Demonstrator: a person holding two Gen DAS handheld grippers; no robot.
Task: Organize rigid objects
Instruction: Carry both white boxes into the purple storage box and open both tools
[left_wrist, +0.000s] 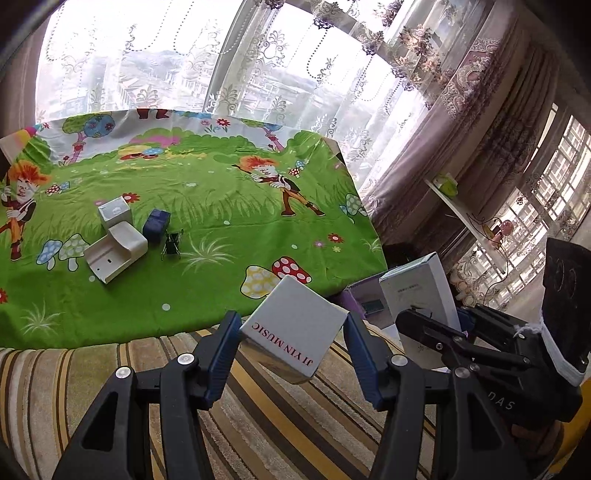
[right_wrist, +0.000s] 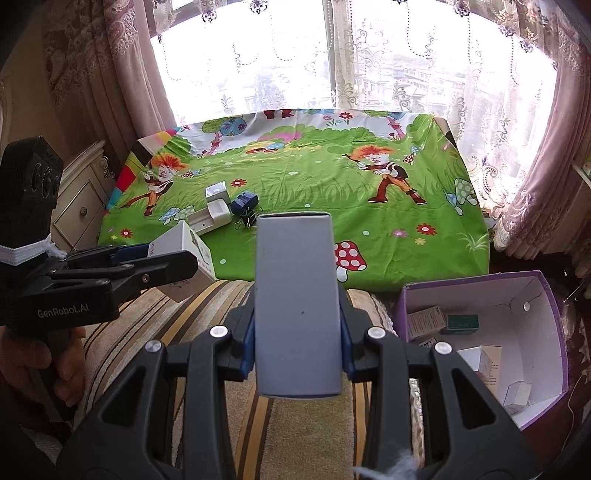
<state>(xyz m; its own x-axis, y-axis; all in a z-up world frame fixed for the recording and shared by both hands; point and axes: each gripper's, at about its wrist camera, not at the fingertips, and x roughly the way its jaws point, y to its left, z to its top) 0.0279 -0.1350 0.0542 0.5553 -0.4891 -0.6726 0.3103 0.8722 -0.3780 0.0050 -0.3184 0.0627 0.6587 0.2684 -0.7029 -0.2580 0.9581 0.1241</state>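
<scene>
**Two boxes lifted off the cartoon sheet, bound for the purple bin**

A lace-curtained window lights a table under a bright green cartoon sheet (right_wrist: 295, 192), with a striped rug in front of it. Nearest, the left gripper (left_wrist: 291, 332) pinches a white square box (left_wrist: 295, 328) by its sides, and the right gripper (right_wrist: 297, 325) pinches a tall grey box (right_wrist: 298, 306); both hang over the rug, short of the table edge. The carrying step appears to be in hand. Next, each box likely needs swinging over the open purple box (right_wrist: 546, 314) on the floor at right and letting go. At least five small cartons already lie inside. Farther off on the sheet wait two white boxes, one blue box (right_wrist: 244, 202) and one black clip (right_wrist: 246, 220).
</scene>
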